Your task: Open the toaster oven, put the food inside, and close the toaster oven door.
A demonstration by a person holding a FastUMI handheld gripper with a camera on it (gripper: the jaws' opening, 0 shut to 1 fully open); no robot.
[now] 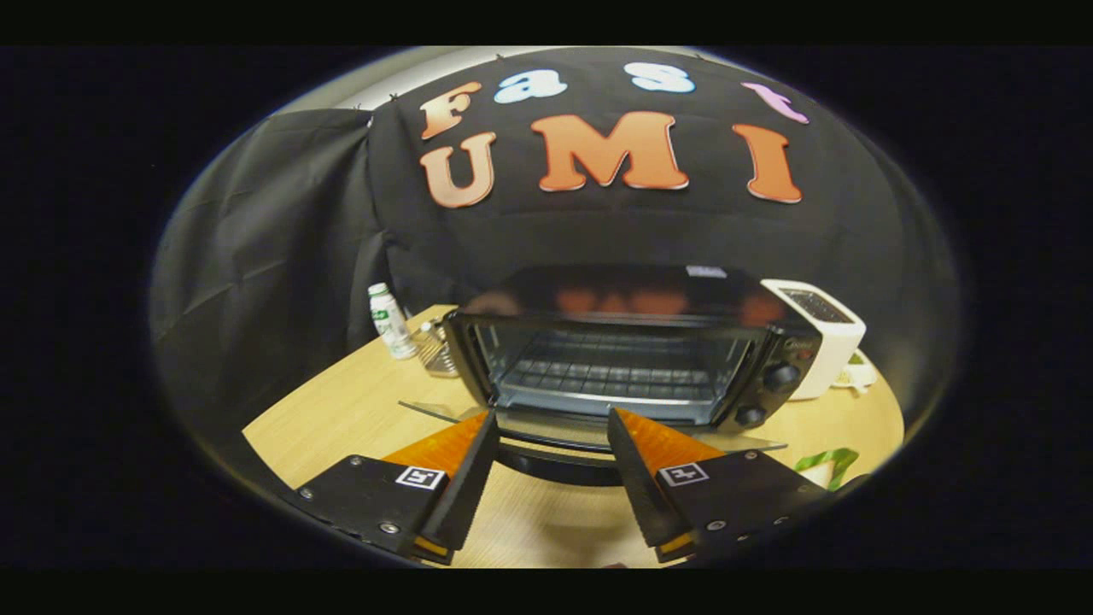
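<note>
A black toaster oven [632, 299] stands on the wooden table [341, 418] just ahead of my fingers. Its glass door [589, 436] hangs fully down and lies flat toward me. The wire rack [610, 367] inside is bare. The door's dark handle [555, 465] runs across between and below my fingers. My gripper [551, 416] is open, its tips at the door's front edge, with nothing pressed between them. A green and white item [824, 465] lies on the table to the right of my right finger; I cannot tell what it is.
A white pop-up toaster [820, 337] stands close against the oven's right side. A small white bottle with a green label [391, 320] and a metal object [440, 350] sit left of the oven. Black cloth walls close the booth behind.
</note>
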